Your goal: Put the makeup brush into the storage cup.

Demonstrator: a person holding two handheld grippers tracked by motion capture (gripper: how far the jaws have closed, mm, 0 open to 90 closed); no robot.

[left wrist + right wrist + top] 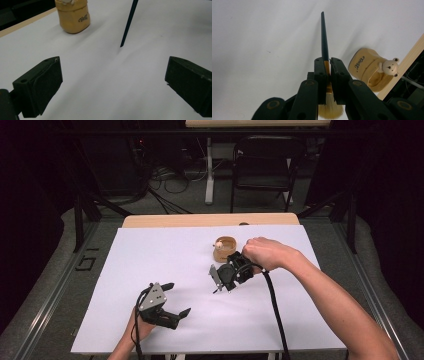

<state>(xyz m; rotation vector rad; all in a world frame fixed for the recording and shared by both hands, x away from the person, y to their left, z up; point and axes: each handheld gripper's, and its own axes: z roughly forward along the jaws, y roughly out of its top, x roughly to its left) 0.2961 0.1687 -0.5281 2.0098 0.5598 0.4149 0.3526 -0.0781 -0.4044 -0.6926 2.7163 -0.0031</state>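
1. Brush (324,40) is clamped by right gripper (327,65) at ferrule, handle tip pointed at white sheet (165,255).
2. Left gripper (176,300) is held wide apart, w/ nothing btwn jaws.
3. Wooden holder (225,249) is seen just beside right gripper.

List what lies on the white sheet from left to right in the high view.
left gripper, open, near the front edge → right gripper, shut on the brush → wooden holder with a small bear figure, just behind and right of that gripper → person's right hand.
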